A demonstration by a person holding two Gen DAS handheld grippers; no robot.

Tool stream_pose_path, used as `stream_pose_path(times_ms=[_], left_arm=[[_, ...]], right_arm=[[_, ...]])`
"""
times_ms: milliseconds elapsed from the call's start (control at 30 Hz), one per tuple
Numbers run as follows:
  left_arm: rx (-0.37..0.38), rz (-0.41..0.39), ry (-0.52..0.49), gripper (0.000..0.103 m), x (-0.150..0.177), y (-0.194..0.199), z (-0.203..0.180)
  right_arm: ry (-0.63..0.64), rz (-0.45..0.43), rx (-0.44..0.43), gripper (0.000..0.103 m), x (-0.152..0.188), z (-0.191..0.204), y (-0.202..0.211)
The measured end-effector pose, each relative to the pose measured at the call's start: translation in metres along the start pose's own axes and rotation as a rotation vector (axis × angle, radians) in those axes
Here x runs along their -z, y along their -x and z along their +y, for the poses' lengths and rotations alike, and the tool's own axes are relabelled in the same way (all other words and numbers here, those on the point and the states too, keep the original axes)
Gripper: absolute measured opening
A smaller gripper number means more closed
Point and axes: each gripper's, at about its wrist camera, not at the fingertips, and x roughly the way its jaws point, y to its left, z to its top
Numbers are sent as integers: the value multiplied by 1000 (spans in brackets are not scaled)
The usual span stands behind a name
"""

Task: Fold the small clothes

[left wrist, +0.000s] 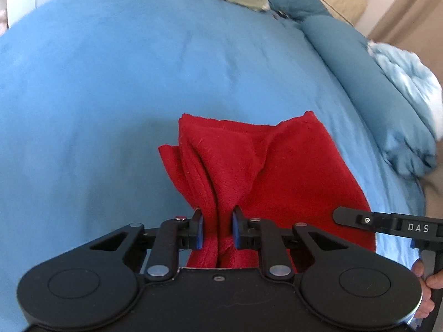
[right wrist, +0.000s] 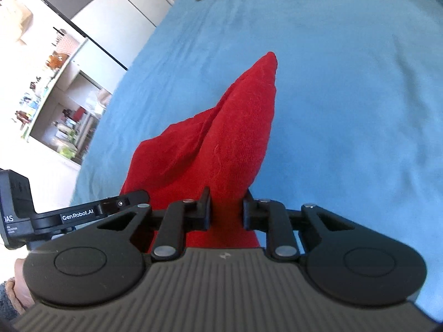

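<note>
Both the left gripper (left wrist: 217, 229) and the right gripper (right wrist: 226, 210) are clamped on the near edge of the soft red knitted garment (left wrist: 277, 171), which trails forward from them over the blue bedspread (left wrist: 110, 83).

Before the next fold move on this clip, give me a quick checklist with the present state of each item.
1. Left gripper shut on red cloth: ok.
2. Right gripper shut on the cloth: ok.
3. Cloth lifted off blue bed: partly; far end cannot tell.
4. Bed ahead free for laying down: ok.
5. Cloth flat, unbunched: not ok, creased between the fingers.
6. Grippers apart from each other: ok.
</note>
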Motion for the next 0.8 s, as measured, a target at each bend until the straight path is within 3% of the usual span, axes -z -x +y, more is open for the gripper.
stream_pose_path(times_ms=[167,233,267,333,367,400,433,467,667,800], left_arm=[[-35,14,-50,21,49,-30,-30],[-78,-23,-109,25,57,-33,-36],[-89,-36,-115,28,60,-32,-37],[-124,-71,-131,52,64,-26,-42],[-149,-95,-154,60,65,-22,-45],[-181,-123,-185,79,67,-18,-47],[-209,-145,-210,88,70,-13,-48],[-234,-162,-235,88,73,-10,-50],[-330,-178,-315,88,102,-23,-30],[-321,-225,-327,90,124,-40,-19]], right_arm=[[-34,10,38,37,52,-49,14],[-43,-11,40,41,64,-65,12],[-55,-23,40,48,66,-70,14],[-43,-52,52,60,68,-71,20],[-18,-72,70,76,68,-68,24],[11,-96,99,92,68,-66,29],[51,-124,141,98,69,-63,36],[85,-141,170,103,69,-60,38],[189,-197,290,103,87,-73,32],[232,-219,300,103,106,-89,14]])
